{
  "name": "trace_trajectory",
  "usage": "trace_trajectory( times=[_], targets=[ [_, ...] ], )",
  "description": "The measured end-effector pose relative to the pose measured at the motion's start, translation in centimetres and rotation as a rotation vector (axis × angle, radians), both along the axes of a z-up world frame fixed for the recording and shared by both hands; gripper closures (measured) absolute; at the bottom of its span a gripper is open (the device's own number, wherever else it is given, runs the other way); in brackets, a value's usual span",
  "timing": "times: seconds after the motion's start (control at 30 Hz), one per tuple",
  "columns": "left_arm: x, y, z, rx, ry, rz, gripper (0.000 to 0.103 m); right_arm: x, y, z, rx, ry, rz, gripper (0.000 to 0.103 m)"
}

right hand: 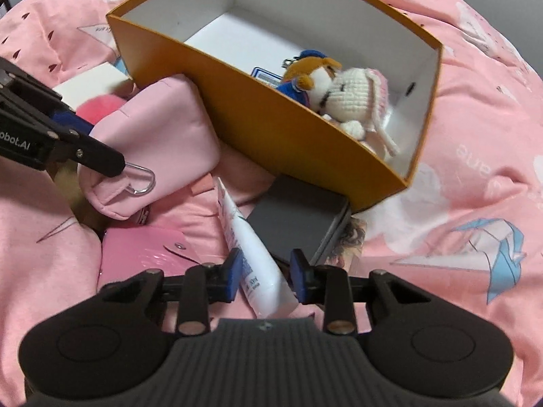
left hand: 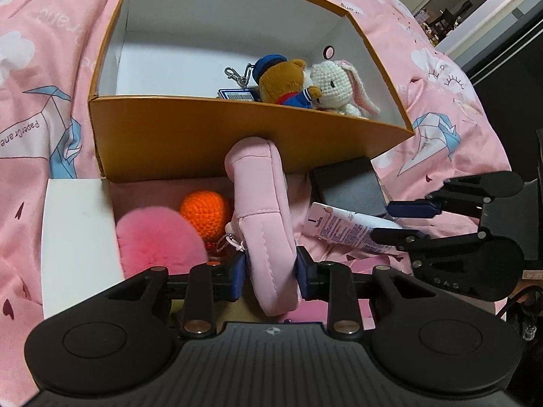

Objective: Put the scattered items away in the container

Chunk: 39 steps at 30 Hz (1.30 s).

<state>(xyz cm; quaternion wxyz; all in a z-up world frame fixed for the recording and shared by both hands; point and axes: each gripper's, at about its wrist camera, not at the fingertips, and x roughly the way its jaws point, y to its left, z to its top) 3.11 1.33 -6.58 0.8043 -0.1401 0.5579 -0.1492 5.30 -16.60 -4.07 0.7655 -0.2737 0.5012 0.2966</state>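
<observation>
An orange box [left hand: 203,142] with a white inside stands on the pink bedding and holds a bear keychain [left hand: 285,81] and a crocheted bunny [left hand: 336,84]. My left gripper [left hand: 271,271] is shut on a pink padded pouch [left hand: 261,203], which leans against the box's near wall. In the right wrist view the pouch [right hand: 163,129] shows a metal clip, with the left gripper [right hand: 98,139] on it. My right gripper [right hand: 264,274] is shut on a white tube [right hand: 251,251] lying on the bedding. From the left wrist view, the right gripper [left hand: 383,224] brackets the tube [left hand: 342,227].
A fluffy pink heart [left hand: 159,240], an orange crochet ball [left hand: 205,212] and a white box [left hand: 78,237] lie left of the pouch. A dark grey box [right hand: 298,224] sits against the orange box's corner. A pink snap wallet [right hand: 146,251] lies beside the tube.
</observation>
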Motion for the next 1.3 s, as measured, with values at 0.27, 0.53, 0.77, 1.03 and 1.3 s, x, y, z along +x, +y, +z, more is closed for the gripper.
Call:
trace_trajectory(
  times=[0.27, 0.53, 0.77, 1.03, 1.3],
  targets=[
    [0.5, -0.3, -0.4, 0.013, 0.023, -0.011, 0.067, 0.9, 3.7, -1.5, -0.018, 0.028, 0.148, 0.069],
    [0.4, -0.2, -0.6, 0.003, 0.020, -0.009, 0.070, 2.5, 4.8, -3.3, -0.032, 0.072, 0.157, 0.086],
    [-0.3, 0.1, 1.1, -0.018, -0.027, -0.015, 0.074, 1.2, 2.6, 0.0, 0.041, -0.009, 0.095, 0.091],
    [-1.5, 0.8, 4.9, -0.065, -0.118, -0.001, 0.075, 0.5, 0.3, 4.1, 0.146, -0.065, 0.013, 0.093],
    [-1.3, 1.6, 9.2, -0.086, -0.222, 0.002, 0.075, 0.8, -1.8, 8.6, 0.294, -0.096, -0.052, 0.093]
  ],
)
